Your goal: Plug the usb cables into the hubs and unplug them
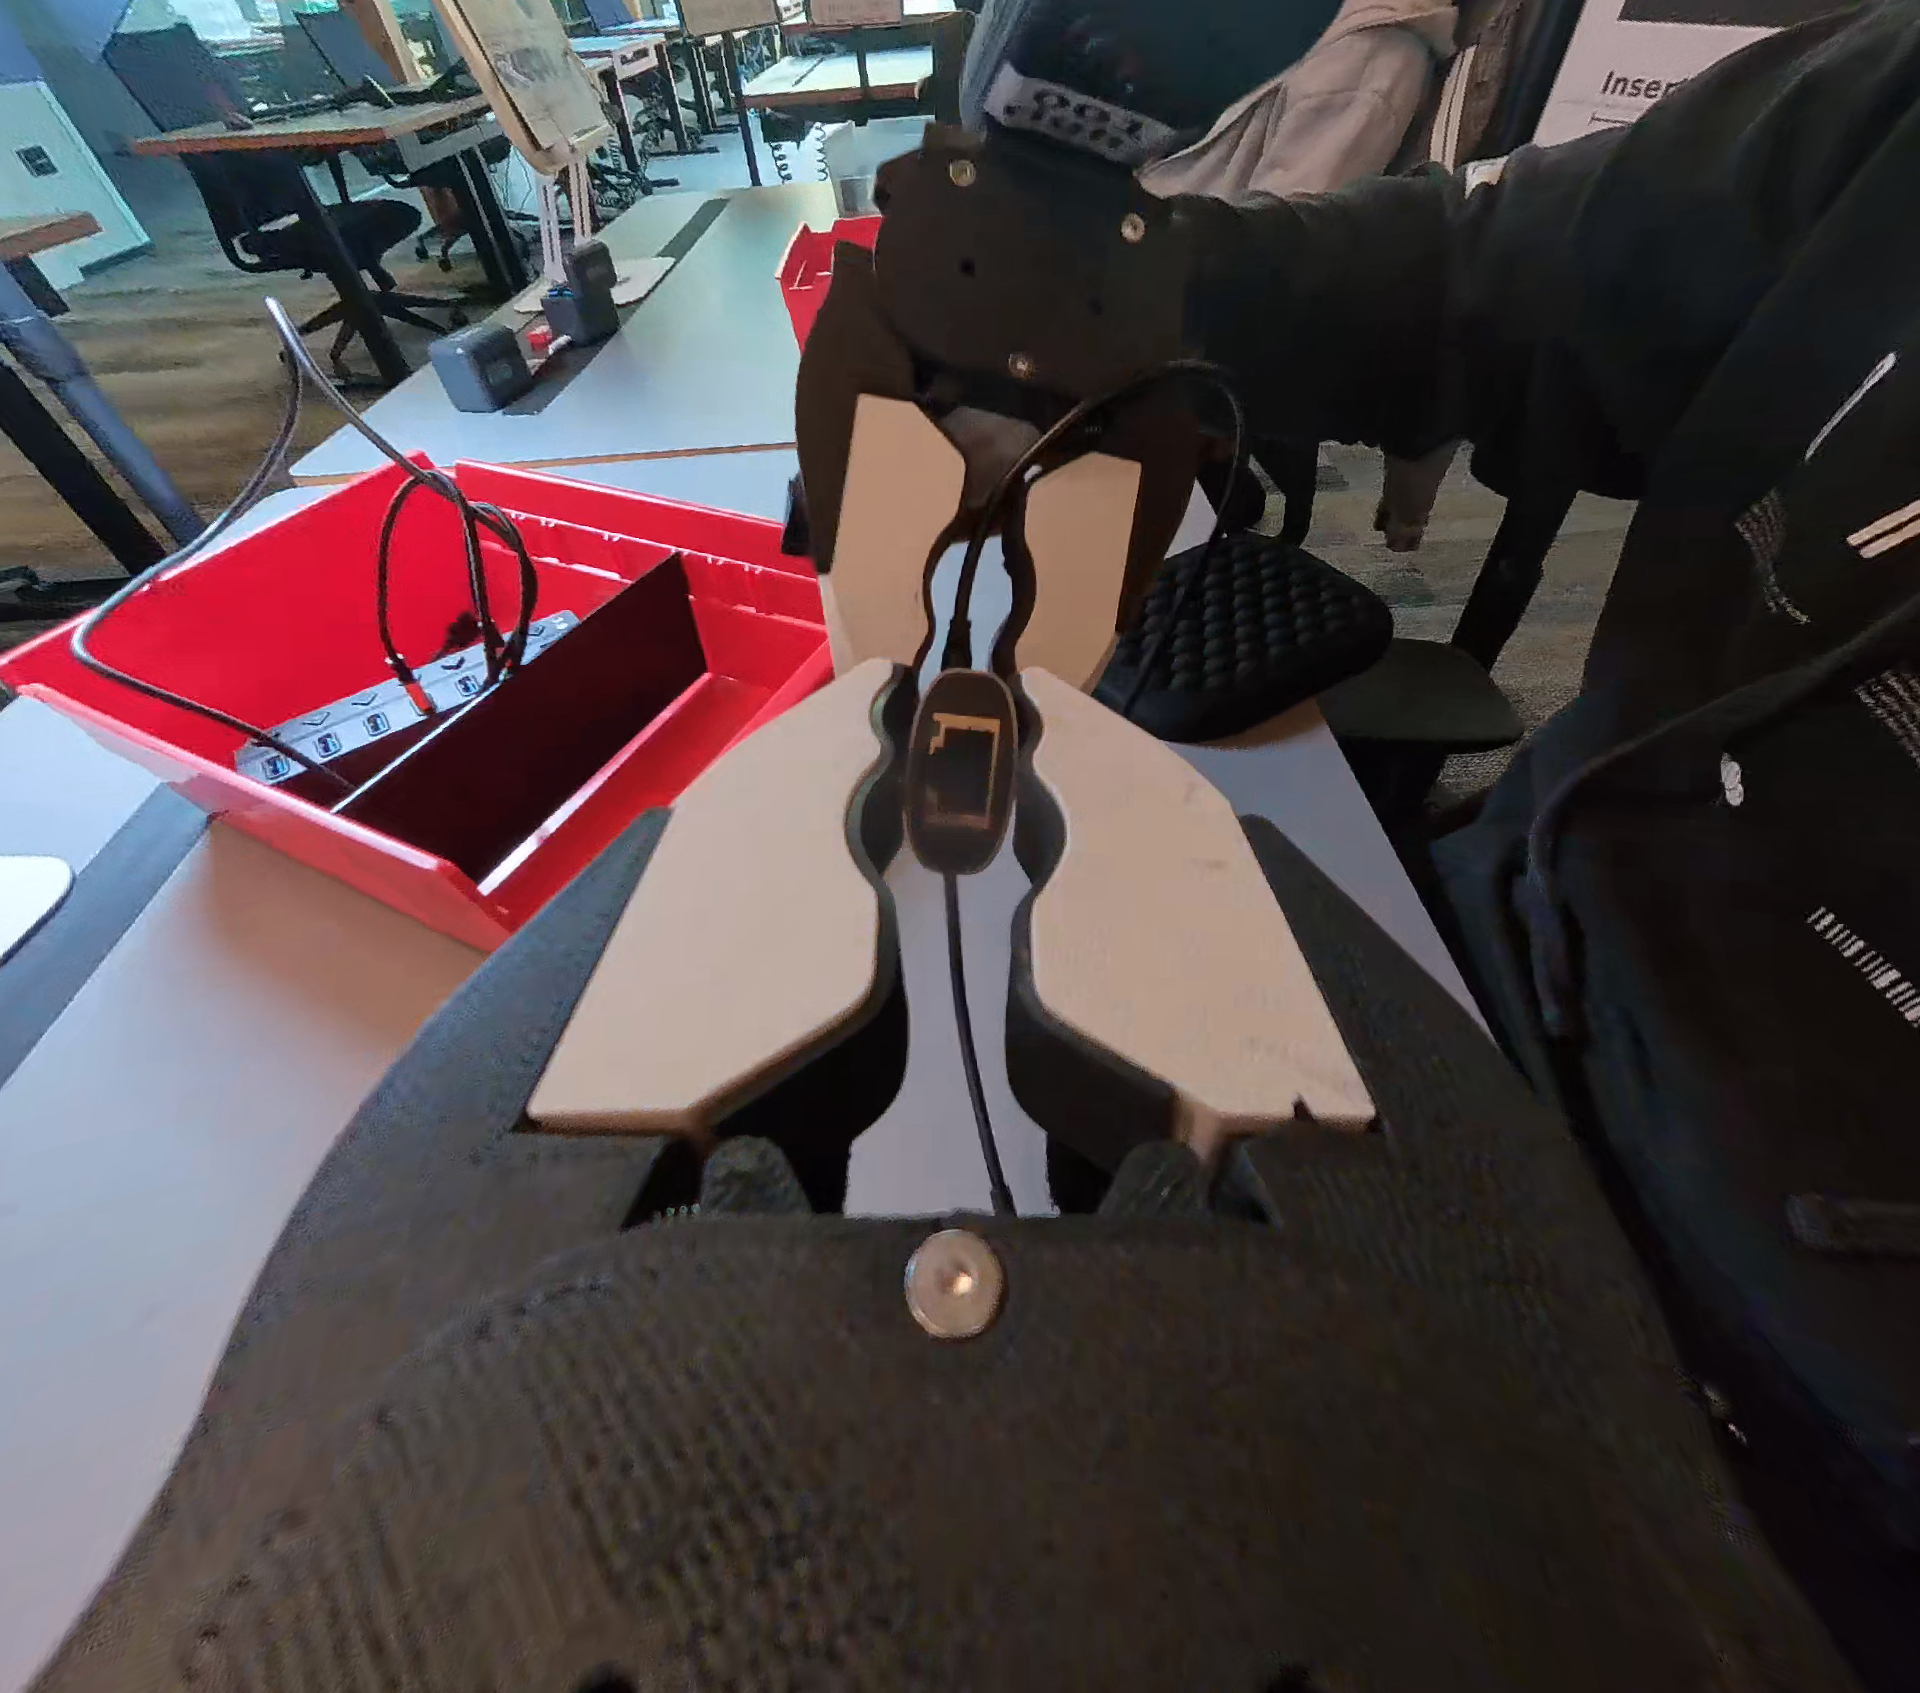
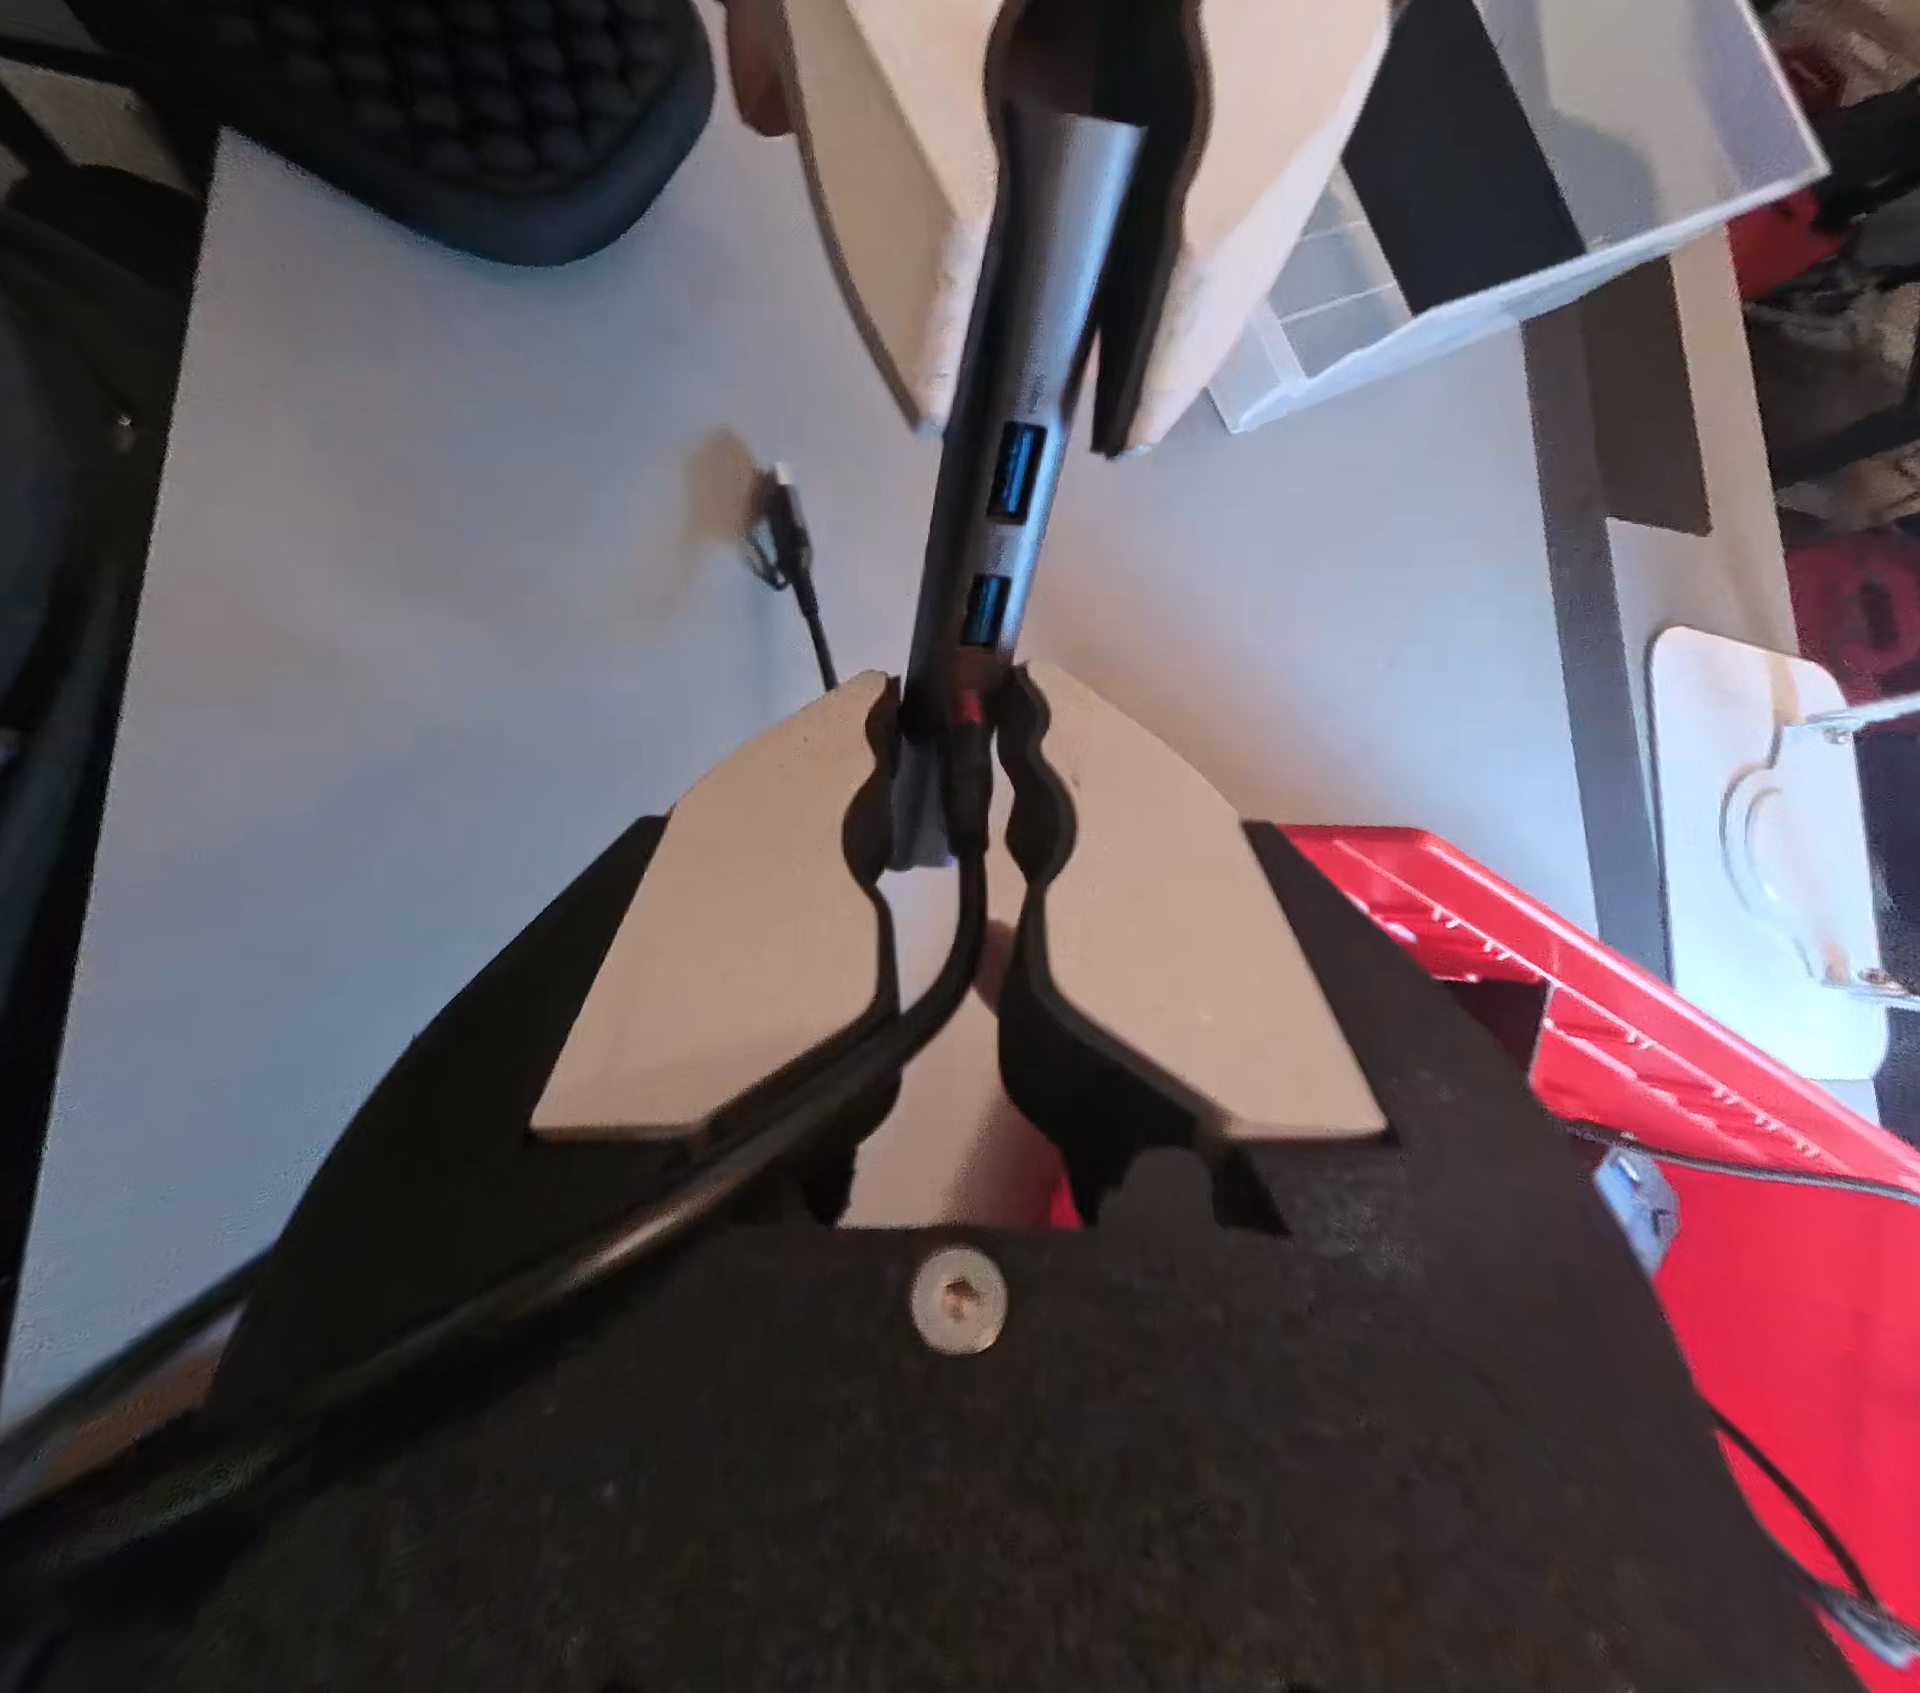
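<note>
My left gripper (image 1: 961,687) is shut on a slim grey USB hub (image 1: 961,776), seen end-on in the left wrist view. In the right wrist view the hub (image 2: 1023,355) runs from the left gripper (image 2: 1029,417) at the top down to my right gripper (image 2: 951,698). Two blue ports (image 2: 1013,469) on its side are free. The right gripper is shut on a black USB plug with a red ring (image 2: 961,739), pressed against the hub's side below those ports. The fingers hide whether it is seated. The plug's cable (image 2: 935,978) trails down and left. The hub's own lead (image 2: 790,521) lies on the white table (image 2: 416,604).
A red bin (image 1: 312,635) with a black divider (image 1: 540,708) stands at the left and holds a silver multi-port hub (image 1: 364,713) with black cables plugged in. A clear plastic bin (image 2: 1621,85) stands beyond. A black cushioned chair seat (image 2: 416,64) sits at the table's edge. Across from one pair of fingers to the other is roughly 6 centimetres.
</note>
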A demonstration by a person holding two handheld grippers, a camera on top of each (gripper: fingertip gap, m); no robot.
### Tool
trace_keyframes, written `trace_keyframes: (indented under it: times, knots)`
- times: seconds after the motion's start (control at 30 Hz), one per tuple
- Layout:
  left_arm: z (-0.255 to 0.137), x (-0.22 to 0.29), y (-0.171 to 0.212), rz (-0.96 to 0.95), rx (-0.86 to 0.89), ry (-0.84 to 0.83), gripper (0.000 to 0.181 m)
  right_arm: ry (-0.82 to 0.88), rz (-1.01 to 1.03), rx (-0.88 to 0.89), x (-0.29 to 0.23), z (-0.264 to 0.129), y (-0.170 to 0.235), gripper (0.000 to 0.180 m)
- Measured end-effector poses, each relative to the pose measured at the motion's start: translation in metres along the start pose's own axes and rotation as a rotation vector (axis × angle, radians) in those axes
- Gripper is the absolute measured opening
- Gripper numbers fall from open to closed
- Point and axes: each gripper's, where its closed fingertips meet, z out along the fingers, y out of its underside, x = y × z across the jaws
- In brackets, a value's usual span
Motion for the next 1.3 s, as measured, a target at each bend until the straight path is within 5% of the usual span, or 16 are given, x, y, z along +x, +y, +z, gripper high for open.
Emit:
trace_keyframes:
  times: [0.07,0.17,0.47,0.7,0.93,1.13,1.3]
  knots:
    - [-0.008,-0.005,-0.007,-0.024,0.037,-0.050,0.018,0.011,-0.021,-0.033,0.010,-0.014,-0.006,0.017]
    - [-0.027,-0.016,-0.016,-0.136,0.092,-0.078,0.043,0.138,-0.074,-0.128,0.057,-0.052,-0.009,0.017]
    - [-0.041,-0.046,0.050,-0.251,0.053,-0.269,0.036,0.432,0.070,-0.391,0.215,-0.151,0.021,0.017]
    - [-0.034,-0.066,0.095,-0.407,0.041,-0.260,0.033,0.466,0.331,-0.579,0.273,-0.107,0.127,0.016]
    - [-0.027,-0.065,0.114,-0.431,-0.011,-0.257,0.031,0.346,0.398,-0.846,0.262,-0.056,0.235,0.017]
    - [-0.027,-0.070,0.123,-0.437,-0.038,-0.279,0.034,0.380,0.415,-0.681,0.275,-0.071,0.194,0.061]
    - [-0.041,-0.083,0.121,-0.411,-0.041,-0.384,0.040,0.459,0.346,-0.341,0.260,-0.104,0.103,0.057]
